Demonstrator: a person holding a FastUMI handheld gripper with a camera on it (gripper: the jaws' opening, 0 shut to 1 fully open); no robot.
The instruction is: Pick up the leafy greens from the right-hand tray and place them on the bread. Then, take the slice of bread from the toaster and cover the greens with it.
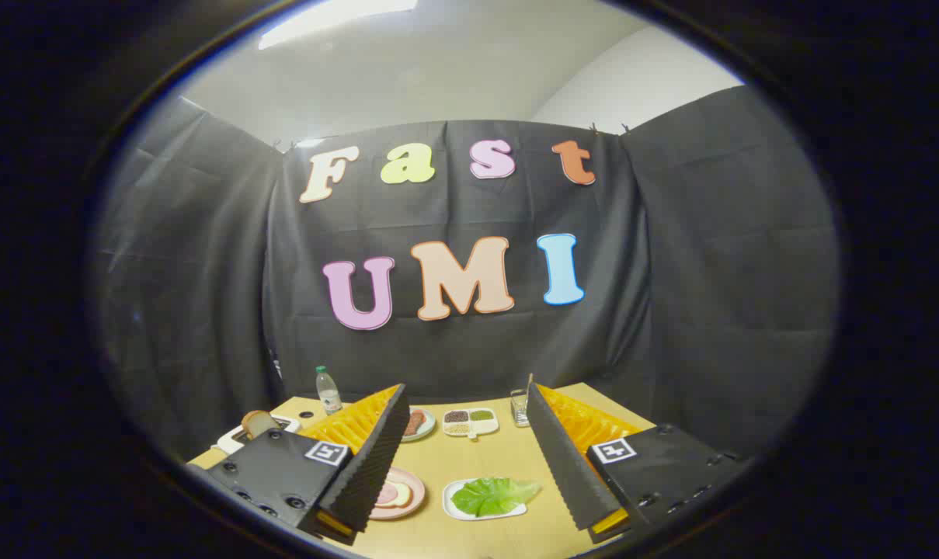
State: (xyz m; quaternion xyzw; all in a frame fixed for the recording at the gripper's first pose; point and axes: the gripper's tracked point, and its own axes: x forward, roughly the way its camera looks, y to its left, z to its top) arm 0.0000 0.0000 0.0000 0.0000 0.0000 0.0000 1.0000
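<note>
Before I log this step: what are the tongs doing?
Tongs: open, holding nothing, poised above the leafy greens on their white tray.

A wooden table stands before the black cloth wall. A white tray with greens lies on it between the two fingers, which are spread wide apart and touch nothing. To the left of this tray, partly behind the left finger, a pink plate carries bread. Further back in the middle is a white divided dish with small portions of food, and left of it a plate with something reddish. A glass stands at the far side, close to the right finger. At the far left stand a toaster with a slice in it and a bottle
</note>
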